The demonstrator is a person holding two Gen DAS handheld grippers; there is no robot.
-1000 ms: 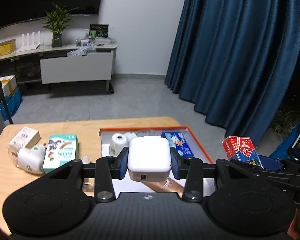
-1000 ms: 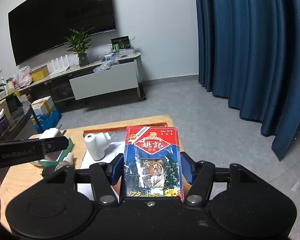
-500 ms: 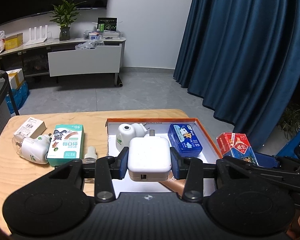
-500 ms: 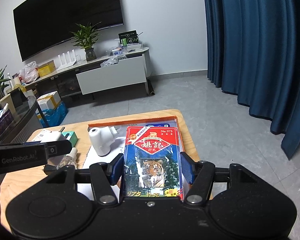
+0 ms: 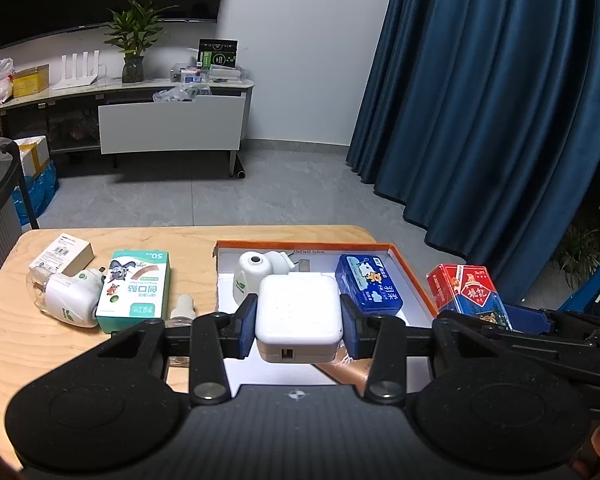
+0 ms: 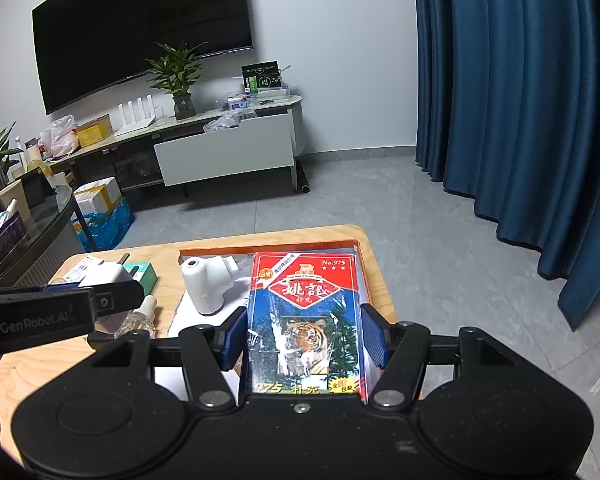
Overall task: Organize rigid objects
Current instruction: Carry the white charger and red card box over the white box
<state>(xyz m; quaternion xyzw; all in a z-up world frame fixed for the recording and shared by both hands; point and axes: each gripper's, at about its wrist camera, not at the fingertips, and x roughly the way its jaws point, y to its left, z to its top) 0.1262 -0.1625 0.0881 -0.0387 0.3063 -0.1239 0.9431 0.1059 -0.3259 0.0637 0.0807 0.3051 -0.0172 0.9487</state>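
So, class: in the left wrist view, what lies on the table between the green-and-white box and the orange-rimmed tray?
A small clear bottle with a white cap, seen in the left wrist view.

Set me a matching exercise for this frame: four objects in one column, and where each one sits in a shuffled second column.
Things:
1. white charger
2. tiger card box
3. blue tissue pack
4. green box

Places:
A. lying in the orange tray
B. on the bare table, left of the tray
C. clamped in the left gripper
D. clamped in the right gripper

Pairs: 1-C, 2-D, 3-A, 4-B
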